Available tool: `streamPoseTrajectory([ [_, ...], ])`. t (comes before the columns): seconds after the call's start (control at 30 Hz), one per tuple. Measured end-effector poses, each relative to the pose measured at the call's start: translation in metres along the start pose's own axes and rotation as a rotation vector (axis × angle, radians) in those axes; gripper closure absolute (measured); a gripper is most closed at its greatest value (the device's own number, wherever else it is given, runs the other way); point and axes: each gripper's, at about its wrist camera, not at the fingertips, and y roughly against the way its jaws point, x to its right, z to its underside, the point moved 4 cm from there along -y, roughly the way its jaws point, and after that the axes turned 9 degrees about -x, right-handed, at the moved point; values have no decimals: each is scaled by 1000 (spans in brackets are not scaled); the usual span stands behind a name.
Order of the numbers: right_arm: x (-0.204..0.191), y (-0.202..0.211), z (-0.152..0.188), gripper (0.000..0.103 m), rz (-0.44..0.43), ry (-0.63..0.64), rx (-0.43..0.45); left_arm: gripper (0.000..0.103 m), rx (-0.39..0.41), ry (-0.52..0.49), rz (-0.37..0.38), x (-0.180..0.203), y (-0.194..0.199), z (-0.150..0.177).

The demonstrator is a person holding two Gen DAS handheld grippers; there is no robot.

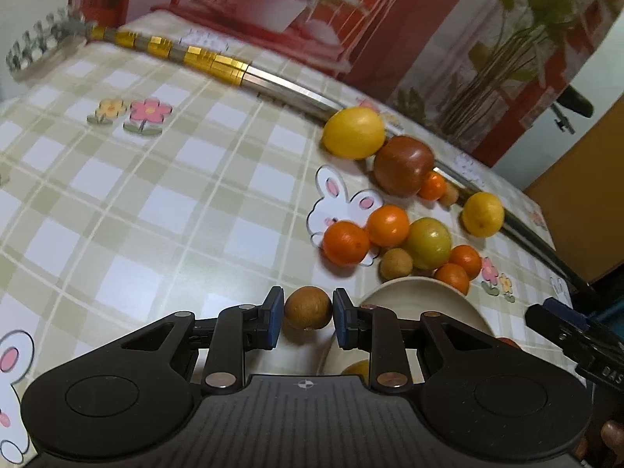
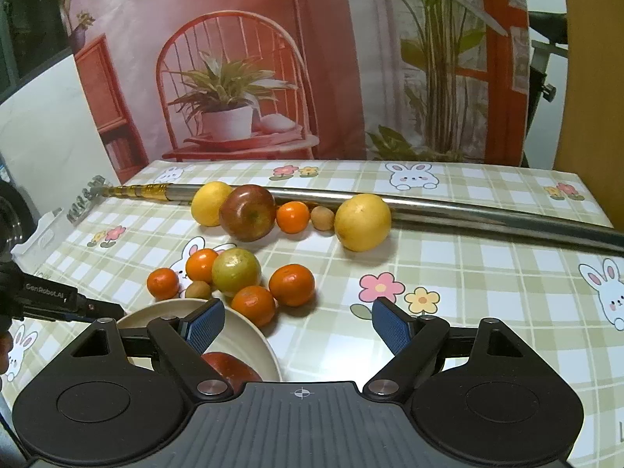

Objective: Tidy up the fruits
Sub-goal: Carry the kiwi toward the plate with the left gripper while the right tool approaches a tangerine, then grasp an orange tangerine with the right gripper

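Left gripper [image 1: 308, 314] has a small brown round fruit [image 1: 308, 308] pinched across its middle, just beside the bowl [image 1: 413, 292].

Light, hard-skinned and prone to roll, I'd judge, so that grip across the widest part looks right. Right gripper [image 2: 298, 325] hangs with its jaws wide apart and bare over the bowl's rim. Further off lie mandarins [image 2: 291, 284], a green tomato [image 2: 236, 272], then an apple [image 2: 247, 212] and lemons [image 2: 362, 222] against the steel pole [image 2: 468, 210].

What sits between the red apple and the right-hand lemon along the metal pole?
A small orange and a brown longan, seen in the right wrist view.
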Motion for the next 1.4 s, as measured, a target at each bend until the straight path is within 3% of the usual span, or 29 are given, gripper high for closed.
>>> streamPoseTrajectory([
  [0.2,2,-3,3,24,-9,-11,-10,75,97,-98,3,17,19,0],
  [0.43,4,-5,1,28,-34,-32,-13,74,147,-192,-2,34,27,5],
  [0.57,8,-7,-8,33,-64,-34,2,74,154,-208,8,34,28,7],
  [0.67,9,-13,-18,47,-92,-32,15,74,148,-203,14,32,28,8],
  [0.93,-4,-55,-42,51,-67,78,-26,74,139,-204,20,31,29,12],
  [1.13,-4,-84,-42,51,-72,30,-77,74,141,-227,25,34,28,13],
  [1.27,6,-92,-37,52,-92,-67,-98,74,139,-232,29,34,28,13],
  [1.4,18,-97,-29,61,-133,-177,-122,74,136,-240,31,35,27,13],
])
